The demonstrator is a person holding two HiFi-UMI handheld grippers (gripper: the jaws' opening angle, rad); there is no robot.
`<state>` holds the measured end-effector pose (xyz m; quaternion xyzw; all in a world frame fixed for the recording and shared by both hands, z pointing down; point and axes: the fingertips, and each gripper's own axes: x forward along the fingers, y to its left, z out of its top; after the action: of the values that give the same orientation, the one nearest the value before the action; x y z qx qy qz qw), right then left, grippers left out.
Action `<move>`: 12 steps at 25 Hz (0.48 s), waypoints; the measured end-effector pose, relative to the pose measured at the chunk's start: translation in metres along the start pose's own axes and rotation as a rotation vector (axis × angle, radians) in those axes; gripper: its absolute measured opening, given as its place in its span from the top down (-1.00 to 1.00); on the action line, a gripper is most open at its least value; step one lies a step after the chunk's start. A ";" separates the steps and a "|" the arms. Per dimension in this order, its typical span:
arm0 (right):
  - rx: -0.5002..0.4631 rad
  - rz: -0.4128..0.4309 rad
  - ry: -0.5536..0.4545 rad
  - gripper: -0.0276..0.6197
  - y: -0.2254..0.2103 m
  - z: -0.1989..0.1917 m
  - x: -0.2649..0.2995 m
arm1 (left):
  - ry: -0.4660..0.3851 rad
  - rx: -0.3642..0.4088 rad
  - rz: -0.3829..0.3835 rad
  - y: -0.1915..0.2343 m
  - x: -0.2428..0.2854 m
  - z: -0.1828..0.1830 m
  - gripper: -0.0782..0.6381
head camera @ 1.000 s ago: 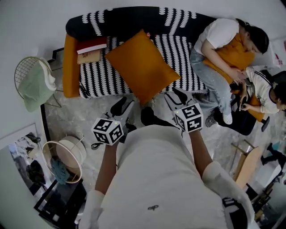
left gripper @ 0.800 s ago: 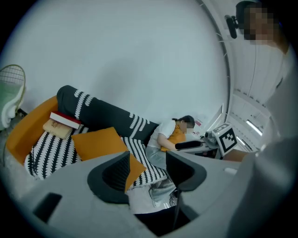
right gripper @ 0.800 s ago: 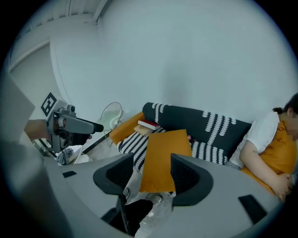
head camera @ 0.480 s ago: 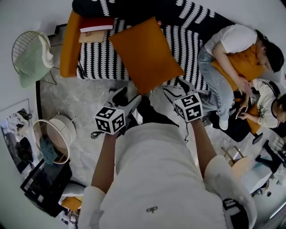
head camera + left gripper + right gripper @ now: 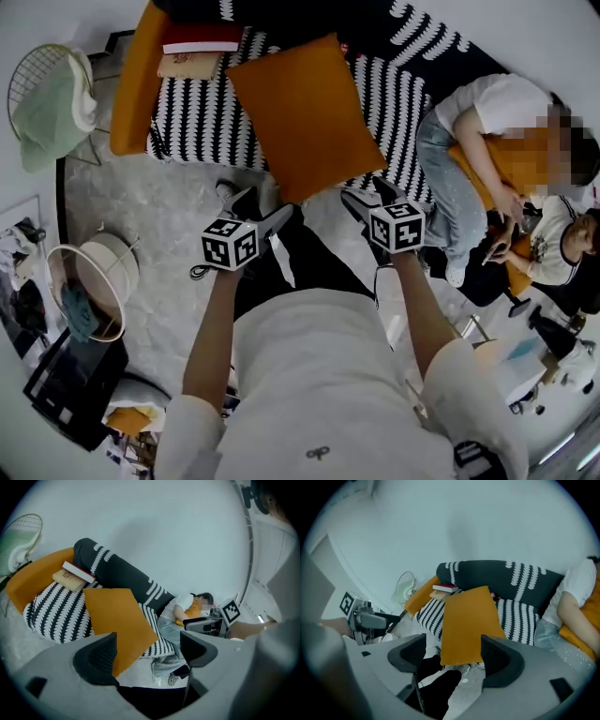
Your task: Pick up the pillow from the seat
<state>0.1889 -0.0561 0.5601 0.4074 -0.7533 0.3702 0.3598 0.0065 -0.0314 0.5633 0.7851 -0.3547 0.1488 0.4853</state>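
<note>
Orange fabric, item one: pillow (image 5: 305, 117). It lies flat on the black-and-white striped seat (image 5: 202, 117), turned cornerwise to me. One corner overhangs the seat's front edge and points back towards my legs. Its length runs away from me, from that near corner up towards the backrest.

Item two: left gripper (image 5: 264, 208). Its jaws have just been opening and stand well apart, with nothing gripped. In the left gripper view the pillow's near corner sits behind the left-hand jaw, off to that side rather than centred in the gap. I read no contact.

Item three: right gripper (image 5: 368, 195). Its jaws have also just been opening and stand wide, holding nothing. In the right gripper view the pillow's near edge lines up squarely in the gap, ahead of the pads and apart from them.

Relation that matters: the pillow lies ahead of both tools, and its overhanging corner falls between them. The left gripper is just beside that corner and the right is near the edge to its right. I judge the right better aligned to take it, though both must go forward.

Sundries: books (image 5: 197, 52) at the seat's far left end and a seated person (image 5: 469, 141) at the right end, both well apart from the pillow.
</note>
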 end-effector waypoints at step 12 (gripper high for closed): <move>-0.037 -0.153 0.108 -0.25 -0.084 -0.021 0.074 | 0.116 -0.094 0.036 0.076 0.077 -0.041 -0.59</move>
<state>0.2376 -0.0971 0.6540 0.4367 -0.7062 0.3491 0.4344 0.0123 -0.0484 0.6778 0.7450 -0.3467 0.1857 0.5388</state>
